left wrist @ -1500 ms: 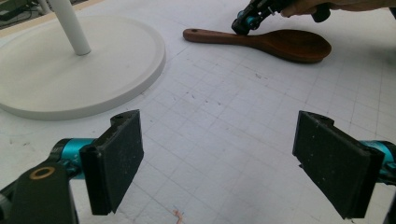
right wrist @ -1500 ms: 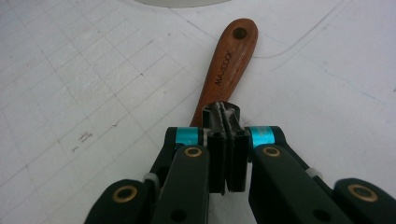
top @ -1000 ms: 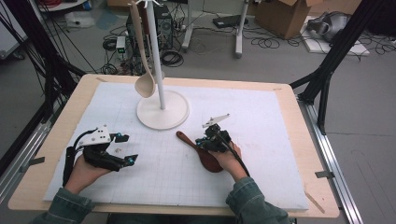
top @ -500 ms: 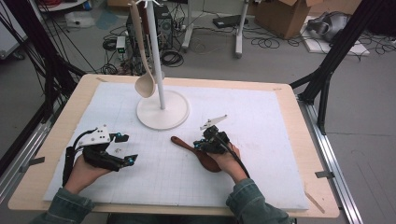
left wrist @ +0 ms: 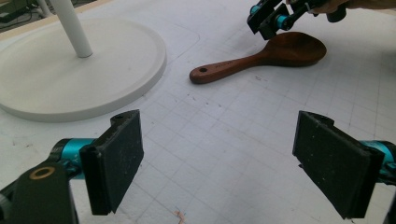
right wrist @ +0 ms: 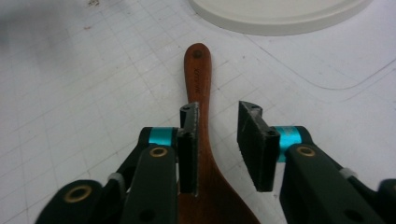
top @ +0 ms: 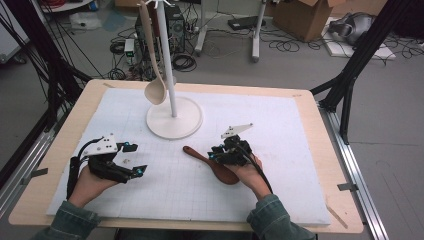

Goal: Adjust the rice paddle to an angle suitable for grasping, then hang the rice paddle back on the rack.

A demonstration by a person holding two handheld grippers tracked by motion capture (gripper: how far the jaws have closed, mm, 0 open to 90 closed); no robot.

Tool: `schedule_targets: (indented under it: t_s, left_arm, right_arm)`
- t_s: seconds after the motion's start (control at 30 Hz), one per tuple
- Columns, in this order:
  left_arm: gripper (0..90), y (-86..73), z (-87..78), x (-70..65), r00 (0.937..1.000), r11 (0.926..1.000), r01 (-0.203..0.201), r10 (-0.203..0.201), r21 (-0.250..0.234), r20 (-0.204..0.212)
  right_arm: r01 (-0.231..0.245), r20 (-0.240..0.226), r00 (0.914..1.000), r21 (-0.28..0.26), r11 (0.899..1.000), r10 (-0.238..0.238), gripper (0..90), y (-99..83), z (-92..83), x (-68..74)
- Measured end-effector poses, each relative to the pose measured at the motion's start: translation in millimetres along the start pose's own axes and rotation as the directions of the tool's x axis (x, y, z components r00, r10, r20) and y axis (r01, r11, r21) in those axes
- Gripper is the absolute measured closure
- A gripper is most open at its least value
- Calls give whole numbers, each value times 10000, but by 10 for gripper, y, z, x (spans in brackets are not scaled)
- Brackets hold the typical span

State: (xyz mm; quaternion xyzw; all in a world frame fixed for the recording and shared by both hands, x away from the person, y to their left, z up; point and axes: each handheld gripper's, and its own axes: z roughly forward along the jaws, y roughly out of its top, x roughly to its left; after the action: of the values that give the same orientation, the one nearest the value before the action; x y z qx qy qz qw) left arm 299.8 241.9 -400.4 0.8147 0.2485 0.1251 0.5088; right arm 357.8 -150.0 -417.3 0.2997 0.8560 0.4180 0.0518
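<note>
On the near right of the white gridded mat [top: 280, 150], a dark brown wooden rice paddle [top: 210, 163] lies flat, its handle with a small hanging hole pointing far-left toward the stand, its broad blade under the person's right hand.

Right gripper [right wrist: 218, 122]: poised over the paddle where handle widens into blade. Its jaws have just been opening; they stand apart with the neck of the paddle below and between them. One pad sits at the handle's edge, the other is clear of the wood with mat showing in the gap. Grip released.

Left gripper [left wrist: 219, 158]: near left of the mat, resting low over bare grid, well apart from the paddle. Jaws spread wide, nothing between them.

White stand [top: 174, 117]: round flat base at the far centre of the mat, slim upright pole rising from it. The paddle's handle tip lies near the base rim, not touching.

Pale wooden ladle [top: 154, 75]: hangs from the top of the stand, bowl downward, just left of the pole and above the base.

Containers: the ladle's bowl is the one hollow vessel; its contents cannot be told.

Table [top: 320, 165]: light wood edge framing the mat.
</note>
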Motion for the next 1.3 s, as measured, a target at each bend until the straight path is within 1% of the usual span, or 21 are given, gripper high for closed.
schedule_targets:
  t_s: [0.1, 0.23, 0.3, 0.37, 0.43, 0.6, 0.73, 0.83, 0.93, 1.17, 1.3]
  left_arm:
    - [166, 1, 0, 3, 10000, 10000, -4, 4, -14, 38]
    - [166, 0, -7, 9, 10000, 10000, -11, 11, -15, 17]
    - [166, 2, -13, 9, 10000, 10000, -14, 14, -22, 18]
    - [166, 7, -15, 9, 10000, 10000, -16, 16, -57, -10]
    - [166, 8, -17, 10, 10000, 10000, -6, 6, -68, 9]
    - [166, 6, -15, 10, 10000, 10000, -30, 30, -29, -20]
    - [166, 11, -14, 10, 10000, 10000, -57, 57, -26, -10]
    - [166, 17, -20, 8, 10000, 10000, -69, 69, -51, 5]
    - [166, 17, -22, 8, 10000, 10000, -57, 57, -71, 9]
    - [166, 5, 1, 10, 10000, 10000, -21, 21, -4, 72]
    - [166, 12, 4, 0, 10000, 10000, -39, 39, 27, 53]
  right_arm:
    - [27, -12, 10000, -36, 10000, -27, 625, -28, -19, 25]
    - [35, 22, 10000, -54, 10000, -35, 590, -51, -28, 54]
    - [133, 52, 9999, 1, 9999, -133, 585, -61, -25, 66]
    - [116, 51, 9999, -32, 9999, -116, 576, -72, -22, 80]
    - [244, 97, 9997, 7, 9997, -244, 572, -81, -26, 88]
    - [183, 103, 9998, 54, 9998, -184, 561, -94, -31, 103]
    - [345, 161, 9993, 97, 9994, -346, 550, -91, -7, 121]
    - [451, 182, 9988, 199, 9988, -455, 550, -90, 17, 125]
    - [450, 187, 9988, 306, 9985, -456, 551, -91, 49, 141]
    - [592, 287, 9977, 769, 9953, -615, 555, -95, 146, 169]
    - [755, 373, 9961, 1041, 9917, -798, 569, -106, 207, 175]
